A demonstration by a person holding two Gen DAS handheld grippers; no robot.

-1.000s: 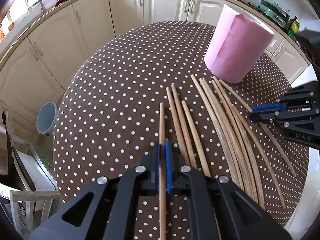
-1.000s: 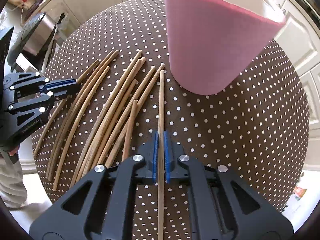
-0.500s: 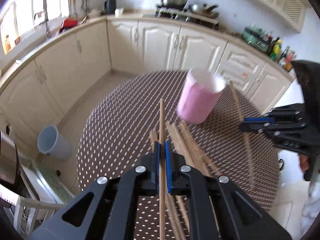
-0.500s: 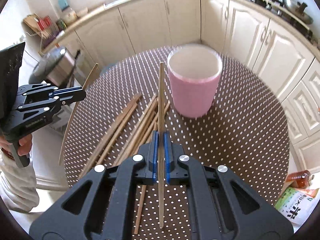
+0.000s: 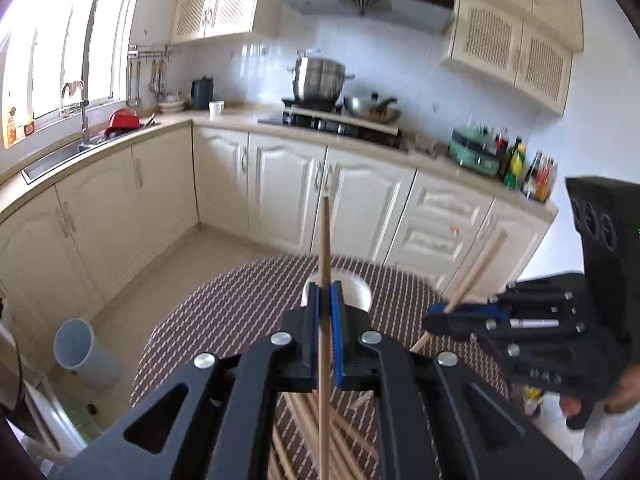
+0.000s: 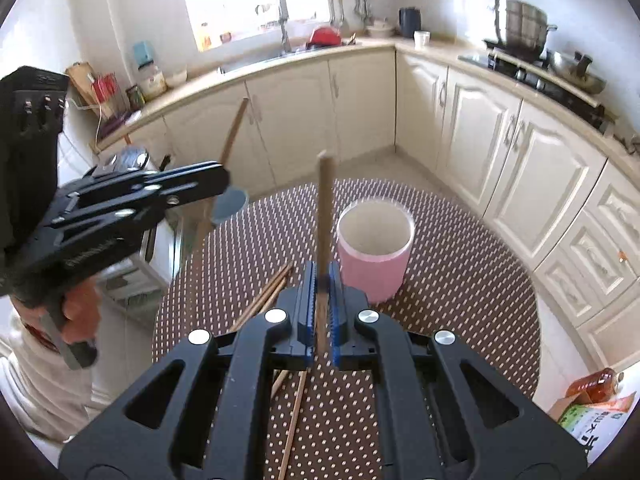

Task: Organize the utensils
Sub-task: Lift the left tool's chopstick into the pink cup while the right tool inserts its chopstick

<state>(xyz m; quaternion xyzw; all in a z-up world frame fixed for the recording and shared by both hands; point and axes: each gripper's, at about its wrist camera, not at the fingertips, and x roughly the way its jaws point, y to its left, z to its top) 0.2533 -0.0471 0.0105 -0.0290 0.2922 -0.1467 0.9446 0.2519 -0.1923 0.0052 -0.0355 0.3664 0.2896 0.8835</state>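
Observation:
My left gripper (image 5: 327,304) is shut on a wooden chopstick (image 5: 324,256) that points up and forward, high above the table. In the right wrist view the right gripper (image 6: 321,280) is shut on another chopstick (image 6: 323,200). A pink cup (image 6: 374,258) with a white inside stands upright on the brown dotted table (image 6: 460,292), just right of the right gripper's tips. Only the cup's white rim (image 5: 360,286) shows in the left wrist view, behind the left jaws. Several loose chopsticks (image 6: 266,298) lie on the table below. Each view shows the other gripper from the side: the right gripper (image 5: 440,314) and the left gripper (image 6: 224,178).
Cream cabinets (image 5: 288,192) and a counter with stove and pots (image 5: 320,80) curve around behind the round table. A grey bin (image 5: 86,354) stands on the floor at left. A hand (image 6: 78,312) holds the left gripper's handle. A bottle and carton (image 6: 592,400) lie at lower right.
Both grippers have lifted their chopsticks well off the table and tilted upward, so the kitchen walls now fill the views. The cup and loose chopsticks look smaller and lower.

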